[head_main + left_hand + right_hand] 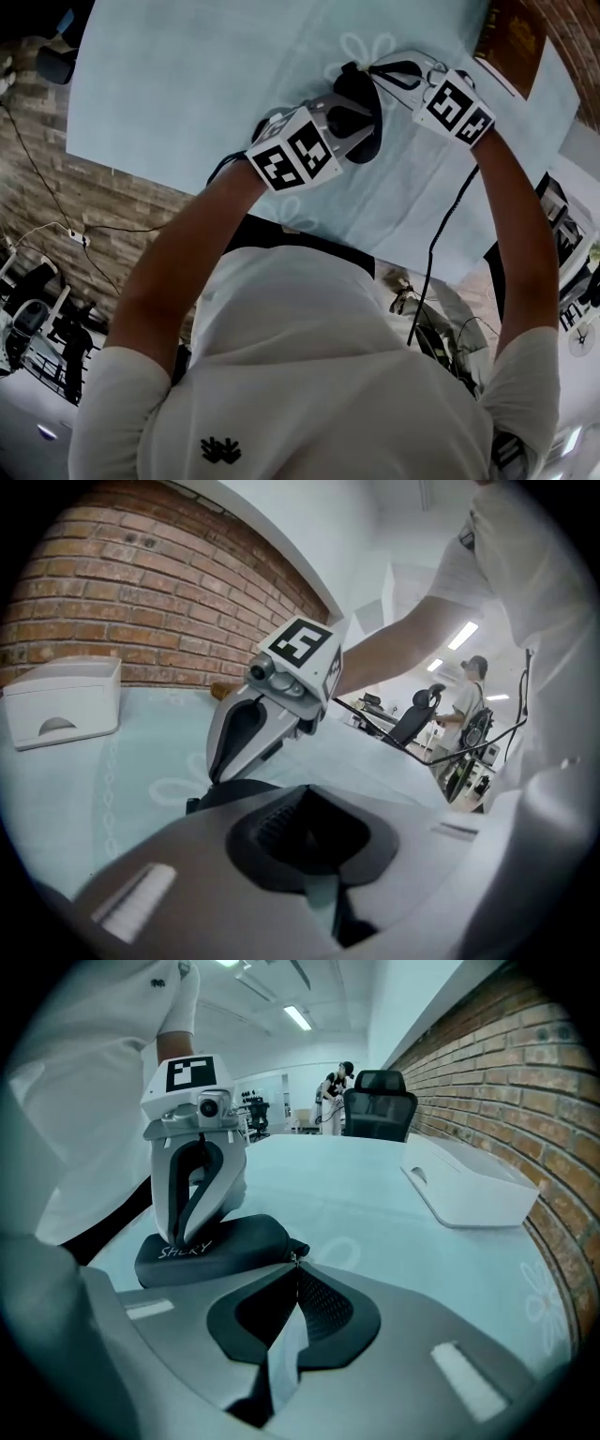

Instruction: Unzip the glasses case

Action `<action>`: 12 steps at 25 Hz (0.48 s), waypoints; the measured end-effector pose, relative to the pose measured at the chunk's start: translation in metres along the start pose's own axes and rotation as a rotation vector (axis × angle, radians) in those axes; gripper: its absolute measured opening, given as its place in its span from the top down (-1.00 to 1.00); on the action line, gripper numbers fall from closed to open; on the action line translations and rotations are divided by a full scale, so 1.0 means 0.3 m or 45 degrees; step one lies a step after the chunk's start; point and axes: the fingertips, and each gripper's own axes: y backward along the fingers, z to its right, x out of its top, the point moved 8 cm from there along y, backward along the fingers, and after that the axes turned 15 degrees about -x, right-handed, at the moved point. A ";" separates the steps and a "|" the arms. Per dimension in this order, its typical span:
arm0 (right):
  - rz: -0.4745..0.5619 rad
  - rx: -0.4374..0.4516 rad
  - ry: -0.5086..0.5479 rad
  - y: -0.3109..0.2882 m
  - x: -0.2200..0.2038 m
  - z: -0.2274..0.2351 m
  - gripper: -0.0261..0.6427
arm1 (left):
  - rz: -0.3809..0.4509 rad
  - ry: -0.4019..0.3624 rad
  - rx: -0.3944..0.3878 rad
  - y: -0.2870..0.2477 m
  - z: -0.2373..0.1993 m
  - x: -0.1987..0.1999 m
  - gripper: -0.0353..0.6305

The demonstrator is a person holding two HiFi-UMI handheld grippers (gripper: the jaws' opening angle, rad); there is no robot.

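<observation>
A black glasses case (211, 1249) with white lettering lies on the pale blue table (187, 84). In the right gripper view my left gripper (186, 1237) stands upright on the case, jaws together, tips pressing on the top near the lettered end. My right gripper (298, 1274) is shut on the small metal zipper pull (296, 1258) at the case's near end. In the left gripper view the case (230, 794) shows just past my left gripper (305, 803), with the right gripper (208, 782) at its far end. From the head view both grippers meet over the case (364, 98).
A white box (469, 1185) sits by the brick wall (122, 602), far from the case. A black cable (441, 225) hangs over the table's near edge. An office chair (375, 1101) and a person stand beyond the table's far end.
</observation>
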 end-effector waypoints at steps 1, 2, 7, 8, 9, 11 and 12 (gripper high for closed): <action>-0.001 0.018 0.016 -0.004 0.005 0.005 0.92 | -0.002 0.000 -0.007 0.002 -0.001 0.000 0.74; -0.002 0.039 0.034 -0.008 0.009 0.010 0.91 | -0.004 0.001 -0.013 0.003 -0.002 0.000 0.74; -0.014 0.143 0.147 -0.028 0.036 0.036 0.91 | 0.006 0.013 -0.028 -0.002 -0.009 0.004 0.74; -0.017 0.159 0.165 -0.033 0.042 0.038 0.91 | 0.007 0.014 -0.031 -0.001 -0.010 0.005 0.74; -0.019 0.173 0.180 -0.038 0.049 0.039 0.91 | 0.007 0.014 -0.034 -0.001 -0.010 0.004 0.74; -0.022 0.201 0.207 -0.049 0.061 0.039 0.91 | 0.009 0.015 -0.039 0.000 -0.009 0.003 0.74; -0.024 0.214 0.222 -0.053 0.066 0.038 0.91 | 0.010 0.015 -0.041 0.000 -0.009 0.003 0.74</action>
